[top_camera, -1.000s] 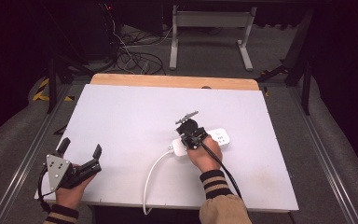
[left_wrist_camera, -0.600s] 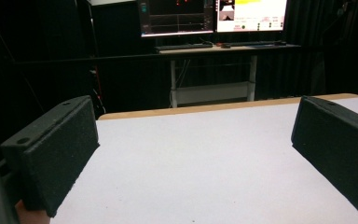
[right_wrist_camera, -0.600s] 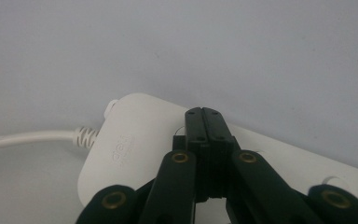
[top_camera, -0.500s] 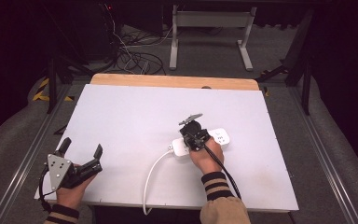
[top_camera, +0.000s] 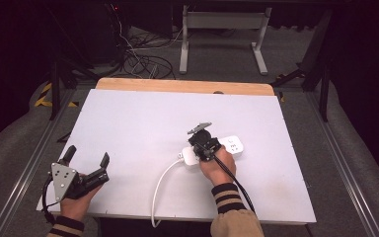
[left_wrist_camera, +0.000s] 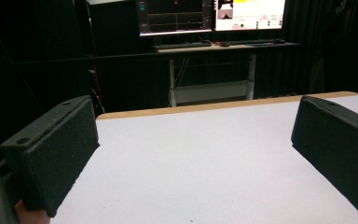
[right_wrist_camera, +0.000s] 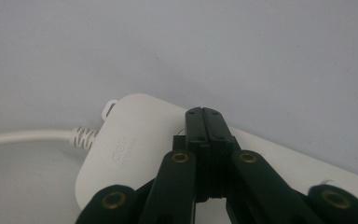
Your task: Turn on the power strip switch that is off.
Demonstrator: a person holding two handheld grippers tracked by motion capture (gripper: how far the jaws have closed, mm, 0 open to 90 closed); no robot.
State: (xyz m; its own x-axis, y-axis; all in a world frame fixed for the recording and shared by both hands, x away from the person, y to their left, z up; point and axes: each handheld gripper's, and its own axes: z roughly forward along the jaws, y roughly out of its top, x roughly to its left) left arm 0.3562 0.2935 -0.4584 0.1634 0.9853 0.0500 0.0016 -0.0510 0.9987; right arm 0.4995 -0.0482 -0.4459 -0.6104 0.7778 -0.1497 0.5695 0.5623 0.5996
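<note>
Your right gripper is pressed down on the white power strip, jaws clenched together with nothing between them. The strip lies right of the table's centre. Your left gripper rests released at the near left corner

right gripper over power strip; left gripper apart

dark room | desk with monitors | grey floor
</note>
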